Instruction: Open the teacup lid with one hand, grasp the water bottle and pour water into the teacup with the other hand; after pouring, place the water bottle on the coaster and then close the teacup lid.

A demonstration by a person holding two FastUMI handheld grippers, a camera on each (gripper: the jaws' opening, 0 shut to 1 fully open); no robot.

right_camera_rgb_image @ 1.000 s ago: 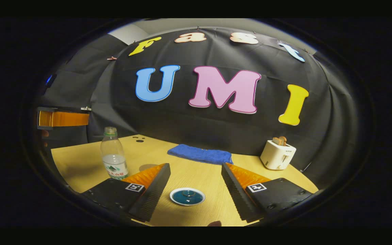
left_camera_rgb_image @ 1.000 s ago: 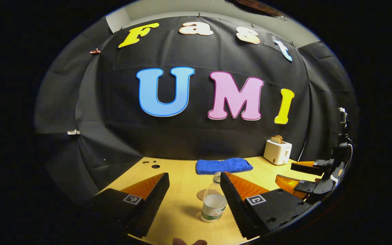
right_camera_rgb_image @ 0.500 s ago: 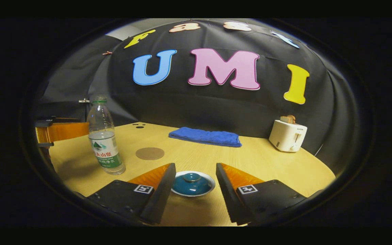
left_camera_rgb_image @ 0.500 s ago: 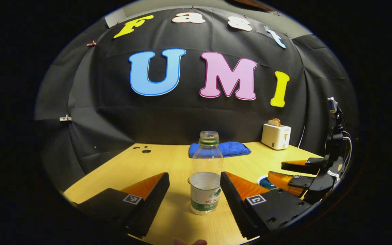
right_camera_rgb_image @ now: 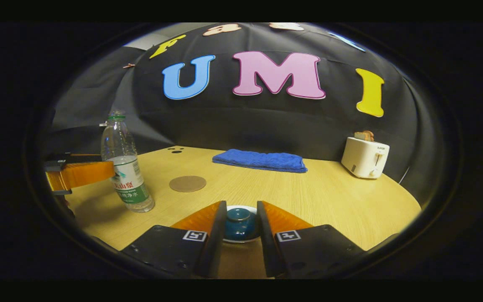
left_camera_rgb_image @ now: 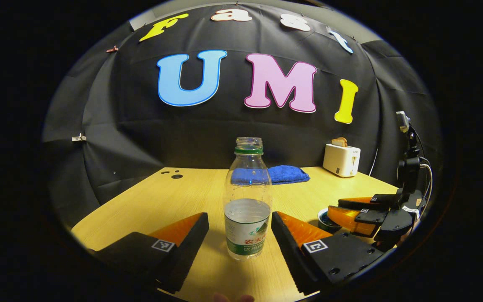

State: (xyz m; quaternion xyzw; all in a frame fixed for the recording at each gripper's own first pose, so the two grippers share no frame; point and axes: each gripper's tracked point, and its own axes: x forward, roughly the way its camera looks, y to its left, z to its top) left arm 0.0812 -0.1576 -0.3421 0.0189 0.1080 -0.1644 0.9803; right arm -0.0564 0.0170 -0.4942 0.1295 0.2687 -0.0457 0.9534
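Left gripper [left_camera_rgb_image: 240,228]: jaws wide, one finger on each side of the bottle, gaps showing on both sides, no contact; seen from the right gripper view [right_camera_rgb_image: 80,174] at the far left, a finger beside the bottle's label
Right gripper [right_camera_rgb_image: 241,228]: jaws narrow, drawn in on either side of the lid's knob; whether the fingers press on it I cannot tell; seen from the left gripper view [left_camera_rgb_image: 350,212] low over the teacup at the right
Bottle [left_camera_rgb_image: 247,201]: clear plastic, upright on the table, cap off, water to about the middle, green-and-white label; in the right gripper view [right_camera_rgb_image: 125,165] it stands at the left, near the coaster
Teacup [left_camera_rgb_image: 324,219]: dark, on the table to the right of the bottle, mostly hidden by the right gripper's fingers
Lid [right_camera_rgb_image: 240,222]: blue with round knob and pale rim, on the teacup, between the right gripper's fingers
Coaster [right_camera_rgb_image: 187,183]: round, brown, flat on the table, bare, just right of the bottle
Towel [right_camera_rgb_image: 260,160]: blue, folded, at the back of the table
Toaster [right_camera_rgb_image: 365,158]: white, bread in the slot, at the back right
Table [right_camera_rgb_image: 333,197]: light wood
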